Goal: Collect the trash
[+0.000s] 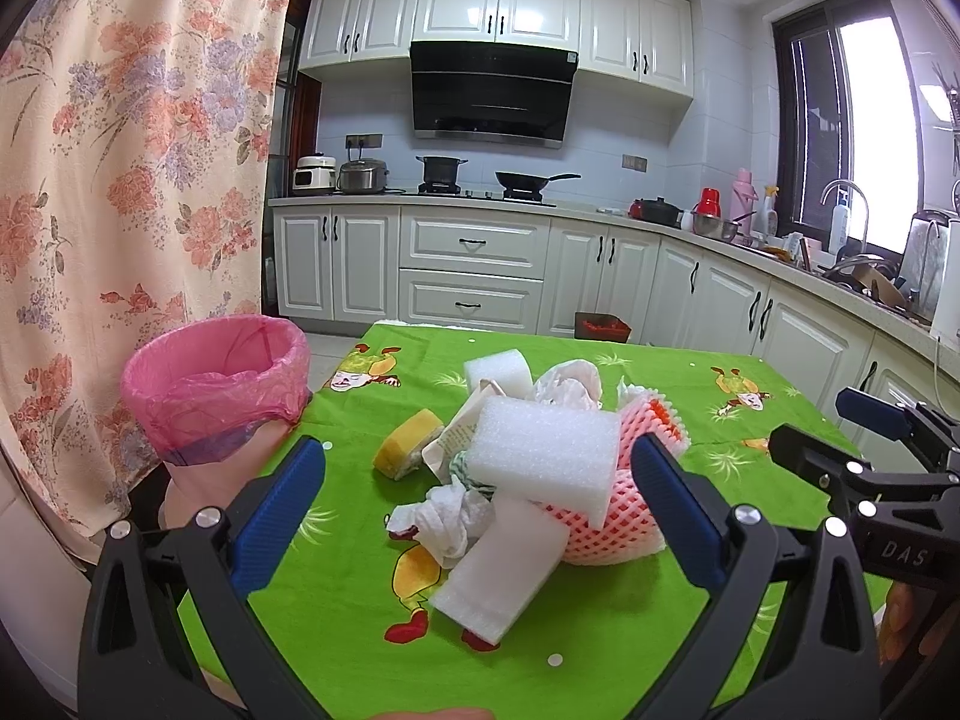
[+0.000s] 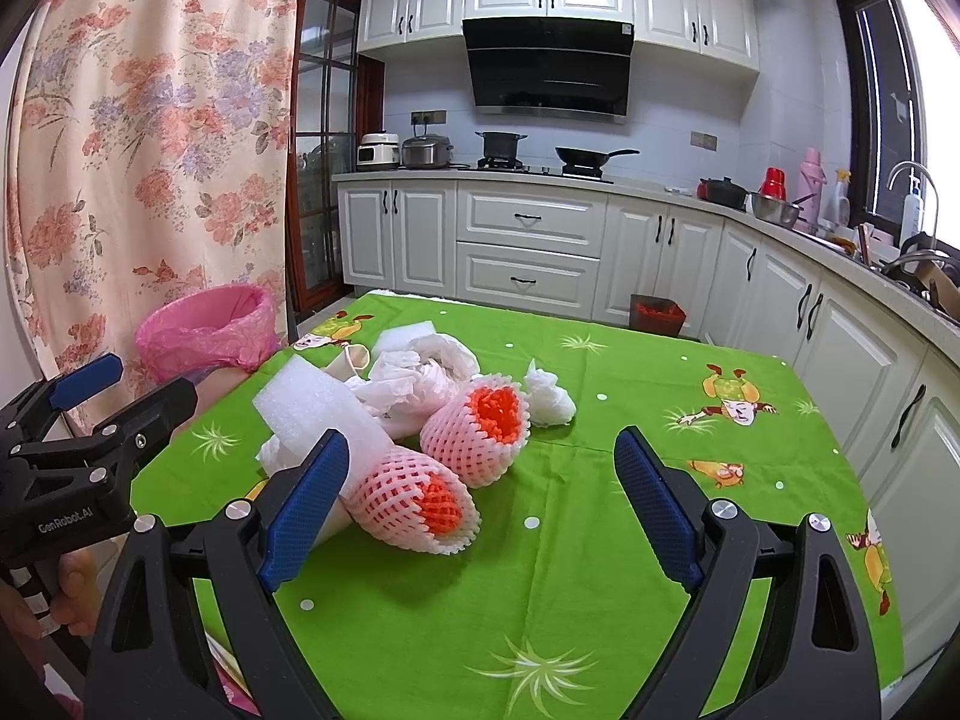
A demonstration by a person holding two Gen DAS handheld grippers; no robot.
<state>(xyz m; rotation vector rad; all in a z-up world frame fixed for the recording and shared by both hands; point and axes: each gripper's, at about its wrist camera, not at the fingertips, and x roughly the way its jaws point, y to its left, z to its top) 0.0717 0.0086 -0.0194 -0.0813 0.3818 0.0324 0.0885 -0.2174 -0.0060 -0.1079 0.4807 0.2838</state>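
A heap of trash lies on the green tablecloth (image 1: 600,648): white foam blocks (image 1: 543,456), a long foam slab (image 1: 501,570), crumpled tissue (image 1: 447,519), pink fruit nets (image 1: 612,516) and a yellow sponge (image 1: 405,441). My left gripper (image 1: 480,516) is open, its blue pads on either side of the heap, holding nothing. From the right wrist view two pink nets (image 2: 420,501) (image 2: 480,435) with orange insides lie in front of the foam (image 2: 318,405) and tissue (image 2: 549,399). My right gripper (image 2: 480,498) is open above the cloth, nothing in it. A pink-lined bin (image 1: 222,384) stands left of the table.
A flowered curtain (image 1: 132,150) hangs at the left behind the bin (image 2: 207,327). White kitchen cabinets (image 1: 474,264) and a counter with pots run behind and to the right. A small red-lined box (image 2: 657,312) sits on the floor past the table's far edge.
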